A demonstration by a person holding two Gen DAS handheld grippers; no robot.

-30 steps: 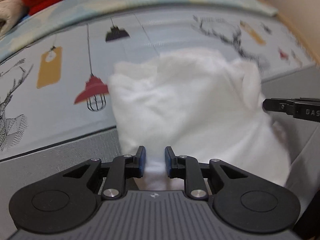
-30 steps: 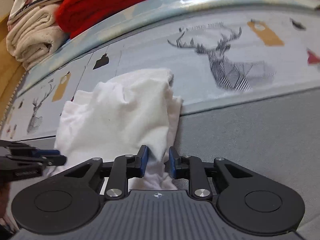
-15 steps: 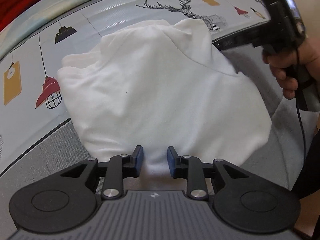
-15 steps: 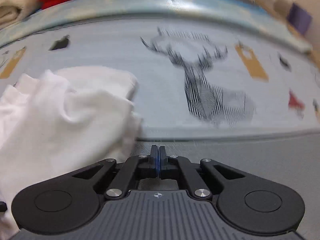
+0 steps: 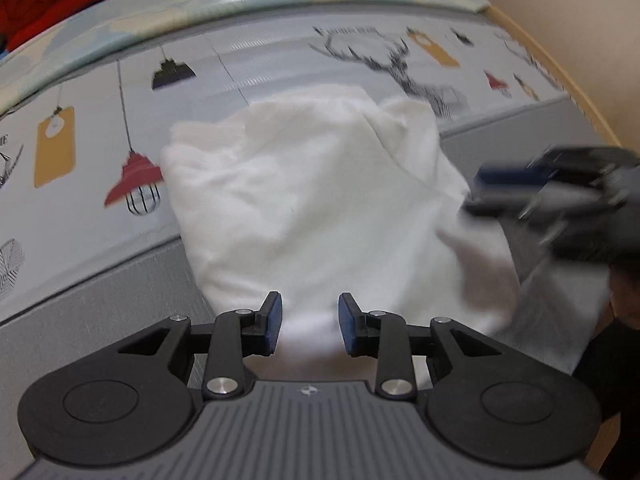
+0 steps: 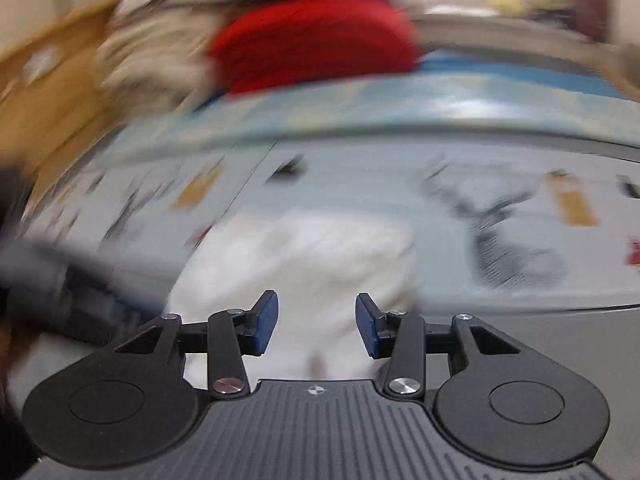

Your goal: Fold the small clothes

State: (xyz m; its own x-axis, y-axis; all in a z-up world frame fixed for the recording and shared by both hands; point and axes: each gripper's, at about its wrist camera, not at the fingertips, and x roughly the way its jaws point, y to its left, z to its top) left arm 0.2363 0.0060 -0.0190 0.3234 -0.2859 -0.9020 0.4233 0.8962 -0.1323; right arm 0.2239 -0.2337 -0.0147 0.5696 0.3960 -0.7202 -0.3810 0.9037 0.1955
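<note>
A small white garment (image 5: pixel 320 208) lies bunched on the printed mat, its near edge over the grey surface. My left gripper (image 5: pixel 310 326) is open, its blue pads on either side of the garment's near edge. My right gripper (image 6: pixel 316 326) is open over the same white garment (image 6: pixel 304 272); that view is heavily blurred. The right gripper also shows in the left wrist view (image 5: pixel 532 188), blurred, at the garment's right edge.
A mat (image 5: pixel 100 120) printed with lamps, tags and deer covers the far part of the grey surface (image 5: pixel 100 308). Red (image 6: pixel 316 40) and beige (image 6: pixel 160 48) folded clothes are piled at the back. A wooden edge (image 5: pixel 560 72) runs along the right.
My right gripper, shut half a second ago, has opened and swung back over the garment. My left gripper's jaws have opened a little wider. The garment has settled lower on the mat.
</note>
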